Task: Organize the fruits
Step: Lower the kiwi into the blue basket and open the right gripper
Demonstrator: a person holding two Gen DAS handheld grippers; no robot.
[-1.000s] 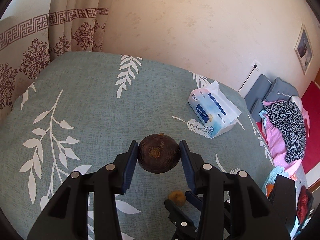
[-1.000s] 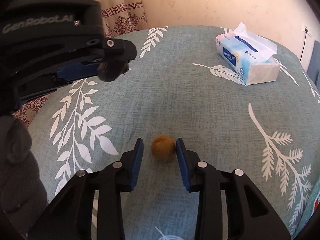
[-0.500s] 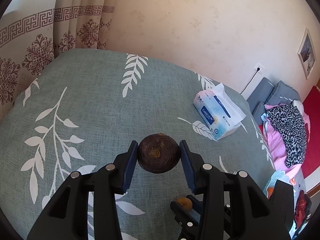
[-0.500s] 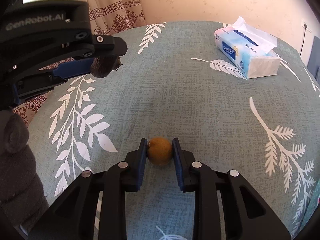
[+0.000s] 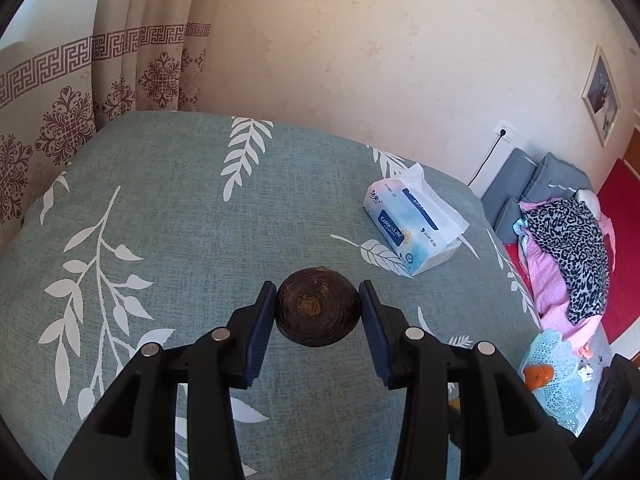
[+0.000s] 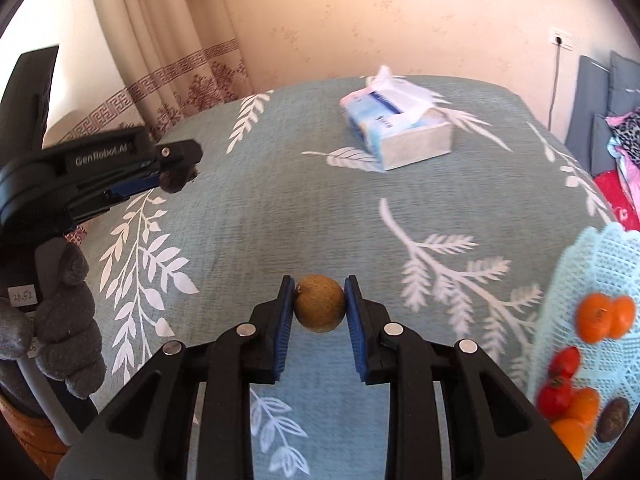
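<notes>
Both units same build: matte black plastic frame, two forked arms per side, silver round screw heads at the pivots, blue ribbed pads on the inner finger faces. Left hand-held gripper; right hand-held gripper. Left body carries white "GenRobot.AI" lettering on its side. Left hand wears a dark grey knit glove.
</notes>
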